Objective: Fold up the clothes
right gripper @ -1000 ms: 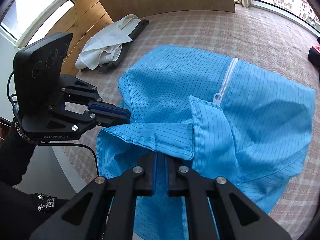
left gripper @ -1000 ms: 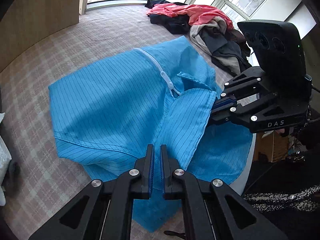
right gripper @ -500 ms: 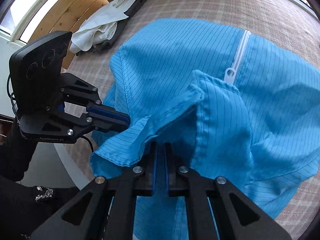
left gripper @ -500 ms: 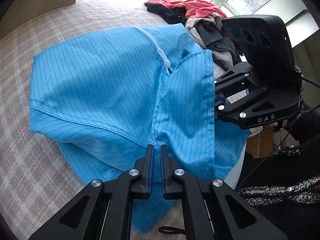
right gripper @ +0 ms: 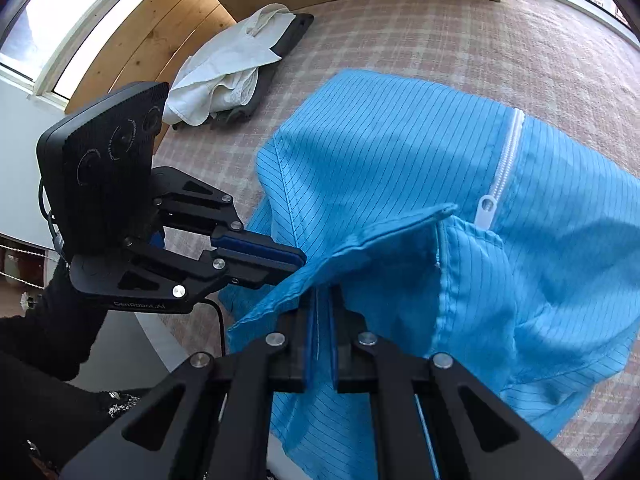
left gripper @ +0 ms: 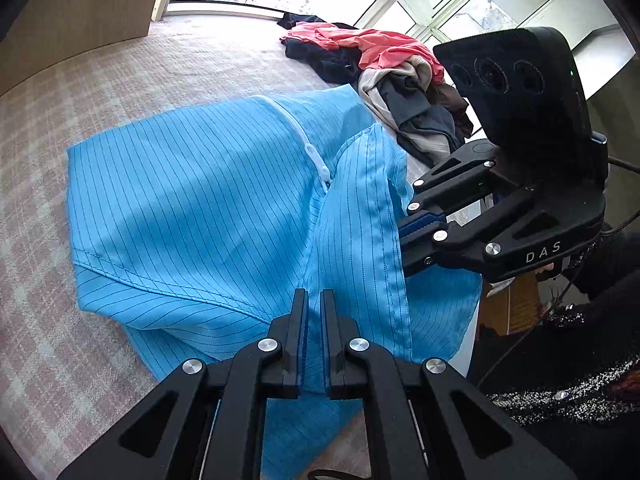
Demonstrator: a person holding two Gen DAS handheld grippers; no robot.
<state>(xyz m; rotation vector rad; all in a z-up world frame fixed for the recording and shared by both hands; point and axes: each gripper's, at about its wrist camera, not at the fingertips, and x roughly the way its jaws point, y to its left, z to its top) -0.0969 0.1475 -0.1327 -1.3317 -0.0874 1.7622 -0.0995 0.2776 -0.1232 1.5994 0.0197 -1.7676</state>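
A blue pinstriped garment (left gripper: 200, 208) with a white zipper (left gripper: 308, 148) lies on a checked pink surface, its near part lifted. My left gripper (left gripper: 315, 300) is shut on a blue flap at the near edge. My right gripper (left gripper: 402, 236) grips the same flap's hemmed edge from the right. In the right wrist view the garment (right gripper: 400, 168) spreads ahead, the zipper (right gripper: 506, 164) to the right. The right gripper (right gripper: 323, 300) is shut on the cloth's edge, and the left gripper (right gripper: 300, 258) pinches the raised hem to its left.
A heap of clothes (left gripper: 384, 68) in coral, black and grey lies at the far right by the windows. A white cloth (right gripper: 228, 72) on a dark item lies at the far left near a wooden wall. A person's dark sleeve (right gripper: 48, 336) holds the left gripper.
Both grippers kept their hold while tilting. The held flap was lifted and pulled taut, then eased a little; the garment's body sits further from the left camera than half a second ago.
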